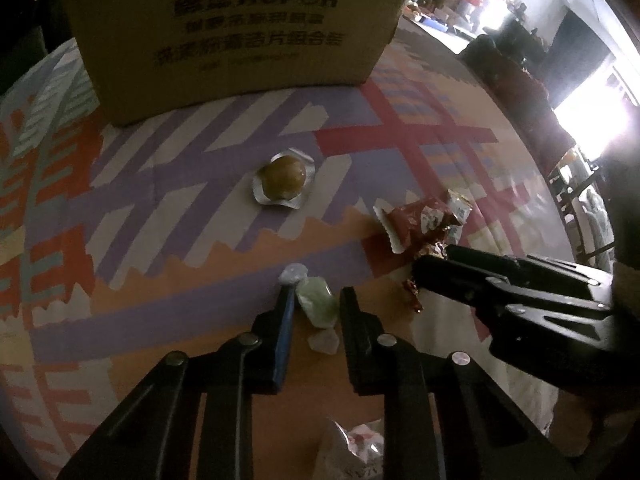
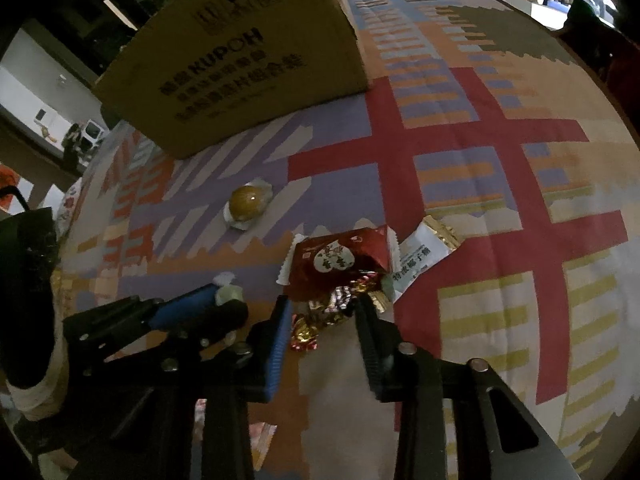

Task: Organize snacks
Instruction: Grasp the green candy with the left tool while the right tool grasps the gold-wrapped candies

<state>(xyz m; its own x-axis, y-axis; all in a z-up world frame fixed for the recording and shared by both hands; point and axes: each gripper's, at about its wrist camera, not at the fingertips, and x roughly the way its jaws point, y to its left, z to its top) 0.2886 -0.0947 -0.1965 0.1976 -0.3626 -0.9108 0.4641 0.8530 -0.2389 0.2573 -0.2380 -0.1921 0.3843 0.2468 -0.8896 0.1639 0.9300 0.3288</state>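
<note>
Left claw: left gripper [image 1: 314, 304] has its jaws spread a little wider than the pale green candy [image 1: 317, 303] lying between them on the patterned tablecloth [image 1: 132, 208]; one twisted end pokes out past the blue-padded finger, and whether either pad touches the wrapper I cannot tell.
Right claw: right gripper [image 2: 323, 314] is spread, straddling a small heap of foil-wrapped sweets [image 2: 336, 306] in red, gold and silver; nothing is pinched yet, and the fingertips sit at the near edge of the heap.
Just beyond the right claw: red snack packet [image 2: 340, 262] lies touching the foil sweets, with a white and gold sachet [image 2: 424, 254] tucked against its right side.
Farther out: round brown snack in a clear wrapper [image 1: 283, 180] lies alone, between the grippers and the box.
Box: cardboard box [image 1: 236, 28] stands at the far side of the cloth, well apart from every snack; its inside is hidden.
Near edge: another clear and red wrapper [image 1: 356, 450] shows under the left gripper, too cut off to identify.
Progress: judged early, since every snack in view lies loose on the cloth.
Left to do: probably close on the green candy and the foil sweets, then gather the packets and round snack, presumably into the box.
</note>
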